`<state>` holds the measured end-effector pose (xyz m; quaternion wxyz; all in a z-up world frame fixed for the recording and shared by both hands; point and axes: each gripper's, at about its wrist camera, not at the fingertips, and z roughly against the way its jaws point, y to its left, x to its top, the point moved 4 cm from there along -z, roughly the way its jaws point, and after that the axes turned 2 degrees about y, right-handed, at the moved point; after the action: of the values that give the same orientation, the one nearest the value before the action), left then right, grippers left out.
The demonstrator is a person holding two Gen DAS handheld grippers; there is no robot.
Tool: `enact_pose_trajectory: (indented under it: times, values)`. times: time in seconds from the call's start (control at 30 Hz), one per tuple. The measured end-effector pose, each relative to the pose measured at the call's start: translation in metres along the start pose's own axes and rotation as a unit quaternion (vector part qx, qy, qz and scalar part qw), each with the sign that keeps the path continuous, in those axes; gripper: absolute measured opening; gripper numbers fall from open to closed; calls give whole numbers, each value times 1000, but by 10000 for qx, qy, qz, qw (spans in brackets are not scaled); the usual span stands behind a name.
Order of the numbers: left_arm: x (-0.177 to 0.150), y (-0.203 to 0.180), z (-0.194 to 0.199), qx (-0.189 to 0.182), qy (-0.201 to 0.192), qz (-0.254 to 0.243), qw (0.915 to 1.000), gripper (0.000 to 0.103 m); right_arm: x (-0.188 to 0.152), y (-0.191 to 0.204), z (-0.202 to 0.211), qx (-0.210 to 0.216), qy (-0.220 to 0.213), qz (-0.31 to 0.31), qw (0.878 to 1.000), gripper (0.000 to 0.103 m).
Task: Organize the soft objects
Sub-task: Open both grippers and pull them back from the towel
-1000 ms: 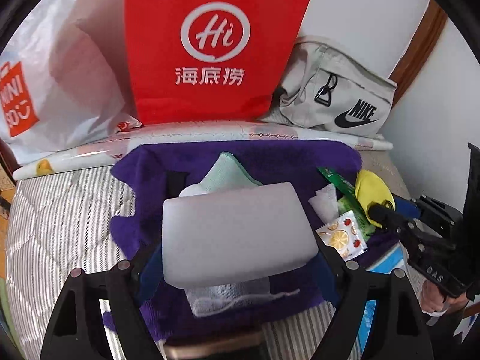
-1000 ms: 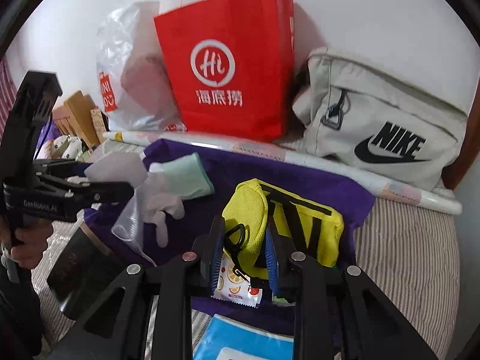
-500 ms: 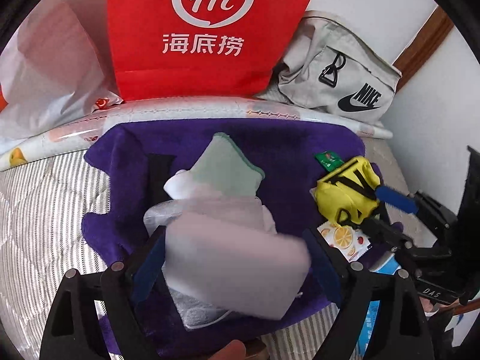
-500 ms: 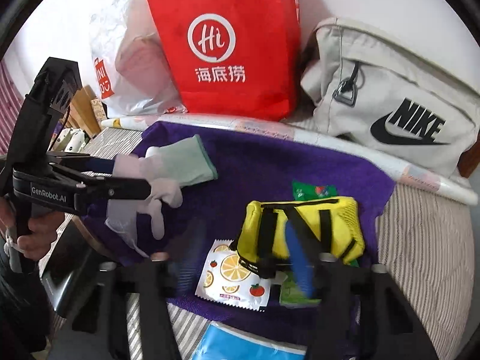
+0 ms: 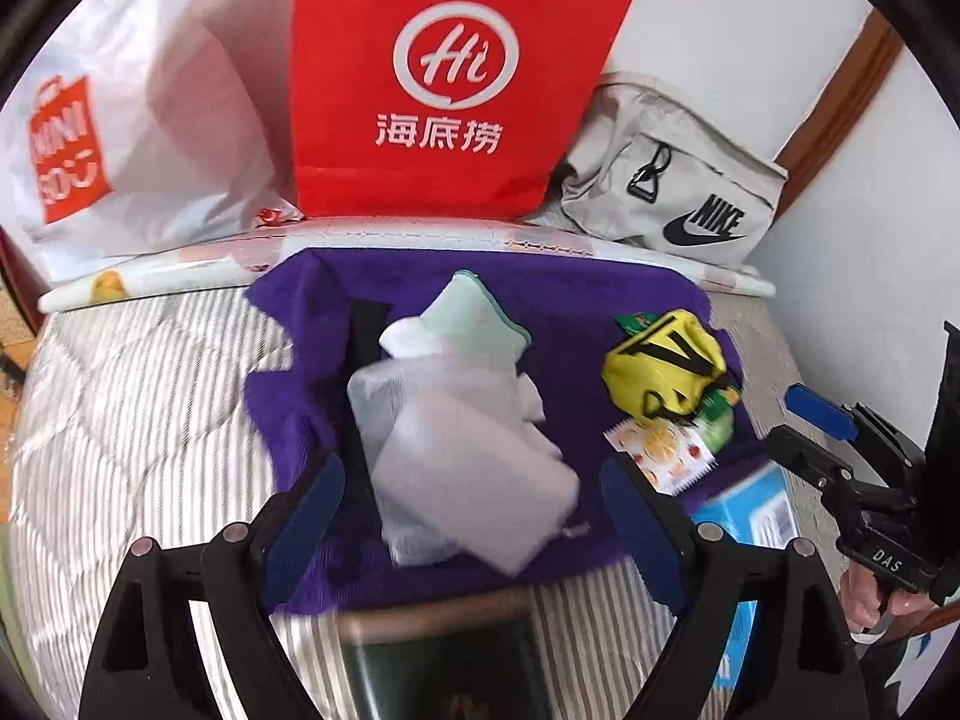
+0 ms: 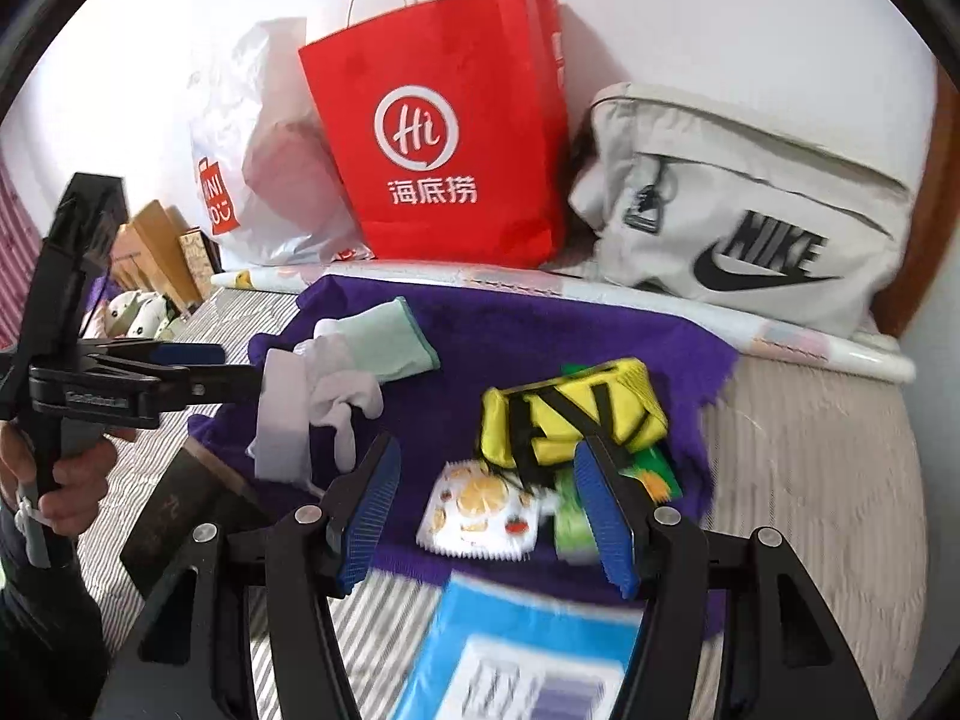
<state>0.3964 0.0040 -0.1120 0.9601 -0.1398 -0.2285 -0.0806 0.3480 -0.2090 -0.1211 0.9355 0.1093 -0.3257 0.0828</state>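
Observation:
A purple towel lies spread on the striped bed. On it a pale grey pad rests tilted on a clear bag and white-and-green gloves. My left gripper is open around the pad, jaws wide, not touching it. A yellow pouch with black straps lies on the towel's right part. My right gripper is open and empty just in front of the pouch.
A fruit-print sachet and green packet lie by the pouch. A blue pack lies at the near edge, a dark box at left. A red paper bag, white plastic bag and grey Nike bag stand behind.
My left gripper opened and let go of the grey pad, which dropped onto the gloves. My right gripper opened, released the yellow pouch onto the towel, and drew back.

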Motion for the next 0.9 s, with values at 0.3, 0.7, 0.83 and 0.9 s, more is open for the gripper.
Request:
enact_pose_trajectory:
  times: [0.3,0.7,0.83,0.9]
  values:
    - [-48,-27,64,234,-522,-48,9983,88,-40,12,74,-215,-277,-276,9990,76]
    - [-127,-66,145,696,-1325,-166,9886,97,-95,47,154,-740,-477,-353,9955,98]
    - [-154,-74,164,717,-1443,-111,9869,97,-115,60,174,-688,-518,-366,9956,98]
    - [-166,-78,172,803,-1500,-153,9853,97,-126,66,184,-724,-587,-387,9949,98]
